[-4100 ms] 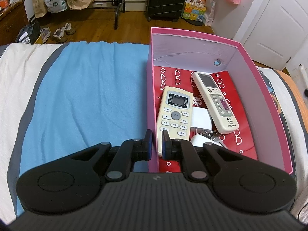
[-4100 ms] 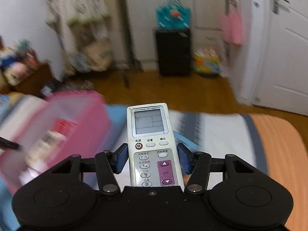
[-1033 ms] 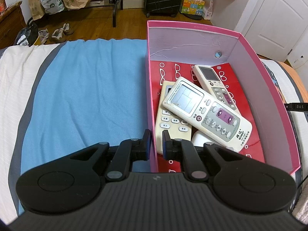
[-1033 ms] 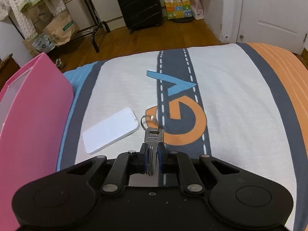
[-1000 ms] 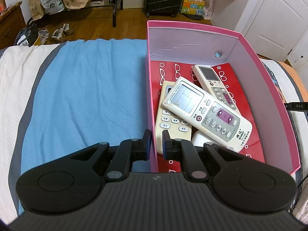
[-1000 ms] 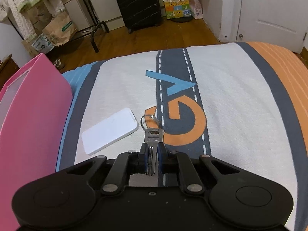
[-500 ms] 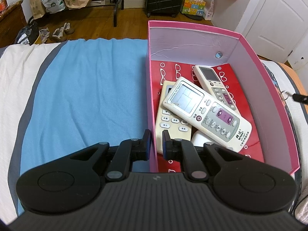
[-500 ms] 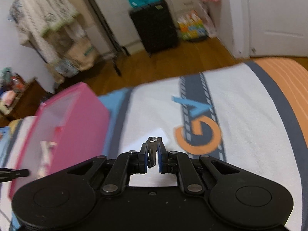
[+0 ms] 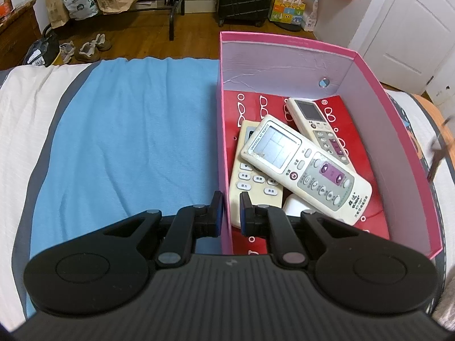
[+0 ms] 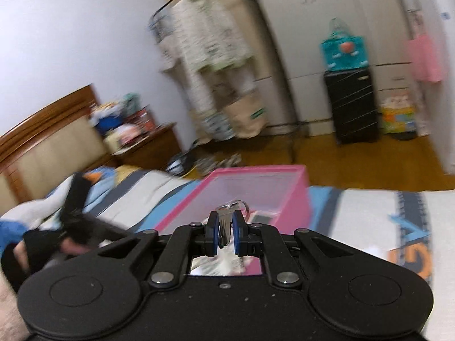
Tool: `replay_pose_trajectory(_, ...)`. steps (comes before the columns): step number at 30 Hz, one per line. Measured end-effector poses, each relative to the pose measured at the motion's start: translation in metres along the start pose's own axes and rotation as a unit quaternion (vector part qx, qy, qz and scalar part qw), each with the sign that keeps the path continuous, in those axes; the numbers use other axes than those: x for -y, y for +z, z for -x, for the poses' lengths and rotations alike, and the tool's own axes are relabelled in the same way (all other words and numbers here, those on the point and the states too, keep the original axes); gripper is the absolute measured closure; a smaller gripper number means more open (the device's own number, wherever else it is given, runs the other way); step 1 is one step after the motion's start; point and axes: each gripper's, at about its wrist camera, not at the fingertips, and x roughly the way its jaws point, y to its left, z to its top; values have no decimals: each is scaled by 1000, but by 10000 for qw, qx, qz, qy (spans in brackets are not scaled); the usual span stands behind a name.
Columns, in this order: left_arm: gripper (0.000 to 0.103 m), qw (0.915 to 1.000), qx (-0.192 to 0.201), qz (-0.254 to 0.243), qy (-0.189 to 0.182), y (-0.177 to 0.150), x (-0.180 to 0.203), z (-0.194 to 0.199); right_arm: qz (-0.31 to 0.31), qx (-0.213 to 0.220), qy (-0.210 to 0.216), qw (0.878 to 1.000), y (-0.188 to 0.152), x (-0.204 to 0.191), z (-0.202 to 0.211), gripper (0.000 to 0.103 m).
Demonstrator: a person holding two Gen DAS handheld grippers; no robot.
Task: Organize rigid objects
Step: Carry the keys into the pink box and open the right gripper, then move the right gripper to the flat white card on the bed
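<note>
Both claws shut — right gripper (image 10: 226,237) pinching key (image 10: 225,227).

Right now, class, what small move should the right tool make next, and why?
Probably carry on over the open pink cardboard box and release there. The right tool is shut on a silver metal key just short of the box, where three white remote controls already lie.
</note>
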Motion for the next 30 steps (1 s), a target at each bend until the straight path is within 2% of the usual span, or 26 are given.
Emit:
replay_pose_trajectory(4, 93, 10000, 25, 2, -19, -1, -1, 1, 240, -420, 103, 9988, -16, -16, -17, 90)
replay_pose_trajectory(7, 93, 10000, 28, -18, -10, -1, -2, 1, 376, -525, 62, 9979, -19, -21, -25, 90)
replay_pose_trajectory(10, 93, 10000, 22, -1, -18, -1, -2, 1, 374, -496, -1, 9981, -21, -18, -29, 90)
replay_pose_trajectory(14, 93, 10000, 22, -2, -16, -1, -2, 1, 318, -250, 222, 9989, -20, -19, -17, 93)
replay_pose_trajectory(20, 93, 10000, 15, -9, -4, 0, -1, 1, 426, -322, -2, 9986, -21, -20, -18, 93)
replay_pose_trajectory(24, 93, 10000, 9, 11, -7, 2, -2, 1, 416, -420, -718, 9957, -11, -5, -16, 92)
replay_pose_trajectory(26, 93, 10000, 4, 26, -11, 2, -1, 1, -142, -816, -1288, 9882, 3, 19, -15, 83)
replay_pose_trajectory(27, 93, 10000, 5, 27, -9, 3, 0, 1, -461, -911, -1402, 9848, 9, 32, -14, 72)
replay_pose_trajectory(30, 93, 10000, -1, 9, 16, 3, 0, 0, -1190, -1136, -1542, 9743, 22, 70, -15, 55)
